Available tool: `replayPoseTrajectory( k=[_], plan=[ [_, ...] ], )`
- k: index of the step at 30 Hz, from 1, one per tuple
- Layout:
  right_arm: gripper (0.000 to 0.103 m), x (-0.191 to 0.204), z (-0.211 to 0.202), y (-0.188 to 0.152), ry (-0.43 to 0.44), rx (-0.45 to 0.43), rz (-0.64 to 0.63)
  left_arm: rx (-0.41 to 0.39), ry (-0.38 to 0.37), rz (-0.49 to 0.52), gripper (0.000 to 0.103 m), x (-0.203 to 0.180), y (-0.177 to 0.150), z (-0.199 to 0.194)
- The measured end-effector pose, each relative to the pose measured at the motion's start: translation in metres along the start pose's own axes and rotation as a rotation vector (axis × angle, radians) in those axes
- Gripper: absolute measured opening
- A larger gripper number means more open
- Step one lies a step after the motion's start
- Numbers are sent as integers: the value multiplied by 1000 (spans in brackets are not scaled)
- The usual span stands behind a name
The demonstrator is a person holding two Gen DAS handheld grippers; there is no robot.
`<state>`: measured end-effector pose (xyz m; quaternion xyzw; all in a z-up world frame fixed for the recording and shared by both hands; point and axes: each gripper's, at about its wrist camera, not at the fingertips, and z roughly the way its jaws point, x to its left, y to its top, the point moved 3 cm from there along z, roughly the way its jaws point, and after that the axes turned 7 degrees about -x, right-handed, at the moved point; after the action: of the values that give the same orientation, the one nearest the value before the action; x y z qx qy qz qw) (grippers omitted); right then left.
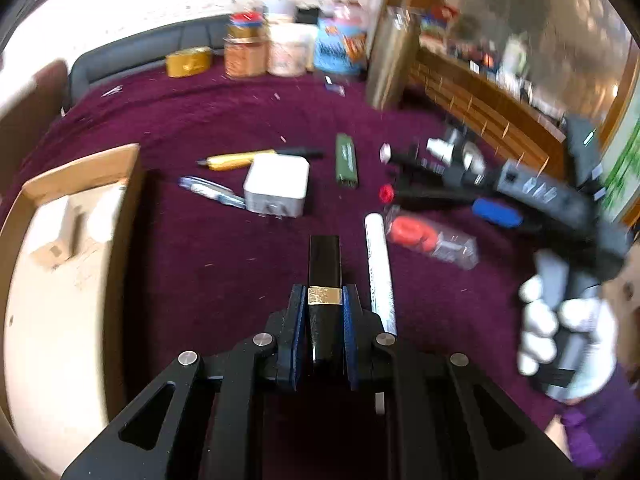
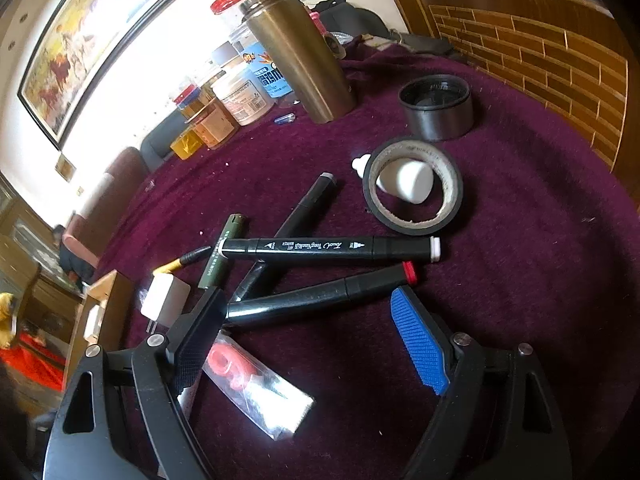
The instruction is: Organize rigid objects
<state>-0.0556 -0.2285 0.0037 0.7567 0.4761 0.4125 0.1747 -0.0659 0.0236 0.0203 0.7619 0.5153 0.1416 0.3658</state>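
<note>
Lipstick (image 1: 324, 280), a black tube with a gold band, sits clamped between the left fingers (image 1: 298, 312), gripped right at the band with its far end sticking out ahead over the table (image 1: 200, 264). It looks light, stiff and glossy, so probably slippery; the band, near the middle, seems the sensible place to hold, and the ribbed pads should keep it from sliding. Just right of the fingers lies a white marker (image 1: 379, 272), and beyond that a clear packet (image 1: 436, 240) with something red inside. To the left of the fingers stands an open cardboard box (image 1: 80, 184), likely where the tube belongs. Further ahead lie a white charger (image 1: 277, 186), a blue pen (image 1: 212, 192), a yellow pen (image 1: 236, 159) and a green tube (image 1: 346, 160).

The right gripper (image 2: 308, 340) is spread wide and holds nothing. Between its fingers lies the same packet, nearest, with a red-capped marker (image 2: 320, 298) just ahead, touching or nearly touching the left finger. Past it a white-capped marker (image 2: 332, 248) lies crossed over a third black marker (image 2: 308, 208). These are hard, smooth, round barrels that could roll; mid-barrel would be the place to pinch. Further on, to the right, a tape ring (image 2: 412, 184) encircles a white bottle (image 2: 408, 180), then a black roll (image 2: 438, 108) and a brass flask (image 2: 300, 56).
</note>
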Motion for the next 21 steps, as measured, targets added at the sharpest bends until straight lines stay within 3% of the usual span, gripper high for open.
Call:
replayPoseTrajectory(
  k=[3, 9, 12, 14, 17, 21],
  plan=[
    [85, 26, -24, -7, 53, -1, -52, -65, -17, -59, 14, 16, 1, -38],
    [81, 103, -22, -55, 125, 156, -276, -126, -11, -169, 14, 51, -5, -69],
    [65, 124, 3, -74, 27, 207, -372, -133, -9, -218, 14, 67, -12, -77],
    [44, 129, 22, -82, -33, 244, -410, -142, 1, -236, 14, 76, -18, -84],
    [17, 134, 27, -85, -116, 188, -492, -163, 20, -264, 14, 91, -24, -96],
    [12, 129, 21, -86, -51, 201, -457, -199, 59, -300, 14, 115, -29, -114]
  ],
)
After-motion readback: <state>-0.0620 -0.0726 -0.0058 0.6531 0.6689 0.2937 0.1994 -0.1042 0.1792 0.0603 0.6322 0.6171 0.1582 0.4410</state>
